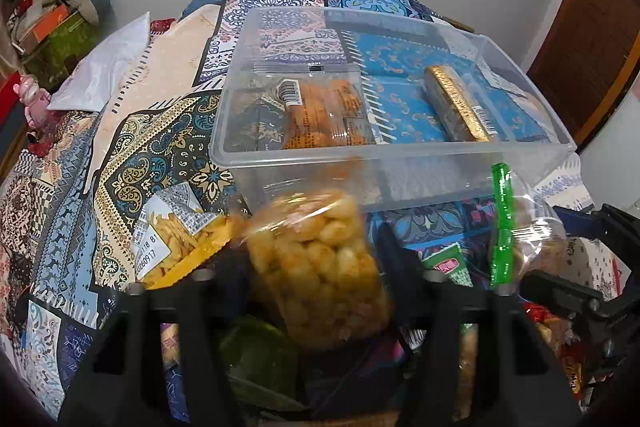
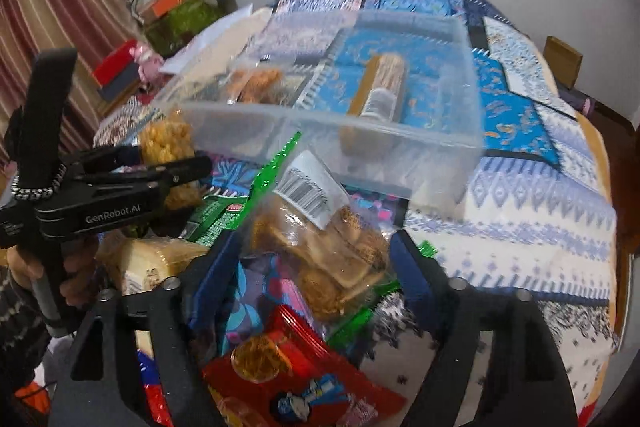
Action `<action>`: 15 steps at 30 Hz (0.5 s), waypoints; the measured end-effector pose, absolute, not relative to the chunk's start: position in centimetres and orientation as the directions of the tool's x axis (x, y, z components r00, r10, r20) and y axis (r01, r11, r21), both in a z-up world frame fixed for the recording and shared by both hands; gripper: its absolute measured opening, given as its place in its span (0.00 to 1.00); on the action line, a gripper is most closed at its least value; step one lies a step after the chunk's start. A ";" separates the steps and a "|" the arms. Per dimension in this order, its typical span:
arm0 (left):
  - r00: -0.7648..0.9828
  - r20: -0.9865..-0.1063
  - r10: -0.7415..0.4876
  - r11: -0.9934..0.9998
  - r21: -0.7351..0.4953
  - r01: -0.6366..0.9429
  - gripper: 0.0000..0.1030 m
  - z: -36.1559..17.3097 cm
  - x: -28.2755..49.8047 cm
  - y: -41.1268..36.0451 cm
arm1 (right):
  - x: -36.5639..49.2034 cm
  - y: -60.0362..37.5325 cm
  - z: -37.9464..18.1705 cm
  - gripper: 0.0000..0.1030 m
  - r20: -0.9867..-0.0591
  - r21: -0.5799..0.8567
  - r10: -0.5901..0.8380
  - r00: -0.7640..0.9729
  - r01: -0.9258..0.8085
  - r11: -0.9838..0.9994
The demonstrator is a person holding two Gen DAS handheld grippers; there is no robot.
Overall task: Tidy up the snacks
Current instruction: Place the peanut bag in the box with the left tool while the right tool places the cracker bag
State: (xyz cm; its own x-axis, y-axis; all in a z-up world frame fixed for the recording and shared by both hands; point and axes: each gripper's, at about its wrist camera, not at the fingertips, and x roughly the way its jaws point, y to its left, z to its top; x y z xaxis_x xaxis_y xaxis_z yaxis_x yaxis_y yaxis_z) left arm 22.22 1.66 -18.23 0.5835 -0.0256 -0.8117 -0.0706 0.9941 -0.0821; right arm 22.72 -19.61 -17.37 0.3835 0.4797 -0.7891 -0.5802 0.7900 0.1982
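Note:
My left gripper [image 1: 316, 267] is shut on a clear bag of yellow puffed snacks [image 1: 320, 267], held up just in front of the clear plastic bin [image 1: 400, 183]. It also shows in the right wrist view [image 2: 176, 163] with that bag [image 2: 168, 139]. My right gripper [image 2: 316, 247] is shut on a clear bag of brown cookies with a green edge and barcode label [image 2: 320, 239], near the bin's front wall [image 2: 360, 147]. Inside the bin lie an orange snack pack [image 1: 320, 115] and a gold-wrapped roll [image 1: 456, 103].
The bin sits on a bed with a patchwork cover [image 1: 132, 131]. Loose snacks lie in front: a bag of yellow sticks [image 1: 180, 243], a green packet [image 2: 216, 219], a red packet [image 2: 296, 367]. Boxes and clothes [image 1: 52, 11] are piled at the far left.

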 end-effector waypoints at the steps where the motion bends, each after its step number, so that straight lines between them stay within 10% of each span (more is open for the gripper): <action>1: 0.586 -0.810 -0.031 0.994 -0.086 -0.067 0.49 -18.3 22.2 1.7 | 22.9 -19.4 -17.5 0.83 -0.791 0.196 0.477 0.384 -0.579 0.791; 15: 0.664 -0.747 -0.036 0.998 -0.056 -0.009 0.48 -15.9 19.8 0.4 | 24.8 -17.7 -18.9 0.80 -0.813 0.183 0.453 0.366 -0.577 0.796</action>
State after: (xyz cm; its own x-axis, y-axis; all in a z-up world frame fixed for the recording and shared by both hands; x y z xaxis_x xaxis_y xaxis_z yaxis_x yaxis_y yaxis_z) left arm 19.78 0.45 -15.94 0.6644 -0.0357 -0.7466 -0.0091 0.9984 -0.0559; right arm 24.85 -17.73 -18.87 0.3662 0.4526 -0.8131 -0.5768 0.7961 0.1833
